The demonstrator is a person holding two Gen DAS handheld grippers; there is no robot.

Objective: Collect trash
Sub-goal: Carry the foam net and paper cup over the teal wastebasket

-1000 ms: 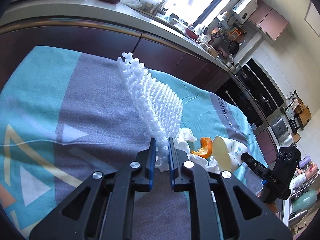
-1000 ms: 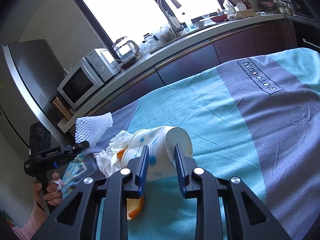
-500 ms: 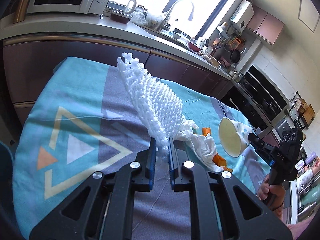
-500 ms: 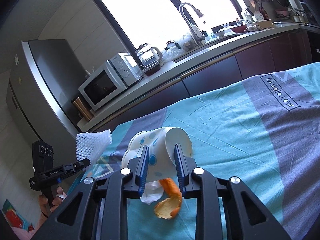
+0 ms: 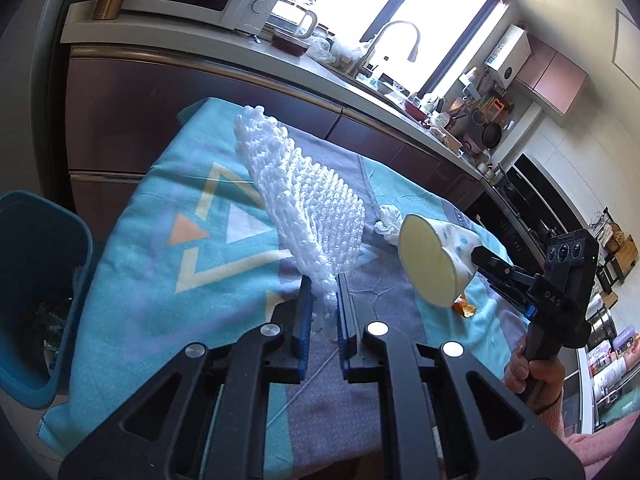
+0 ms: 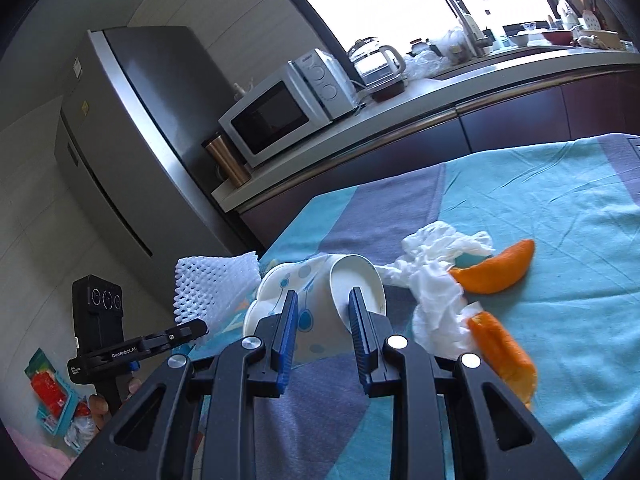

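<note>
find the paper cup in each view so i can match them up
Left wrist: paper cup right of centre, held by the right hand-held gripper, open mouth facing the camera.
Right wrist: paper cup low centre, pinched between the blue pads.
Shared landmark: white foam net.

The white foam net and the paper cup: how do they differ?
The foam net is a flat, bumpy white mesh; the paper cup is smooth, round, blue-dotted. The left hand-held gripper pinches the net; the right hand-held gripper clamps the cup. Both hang above the tablecloth.
</note>
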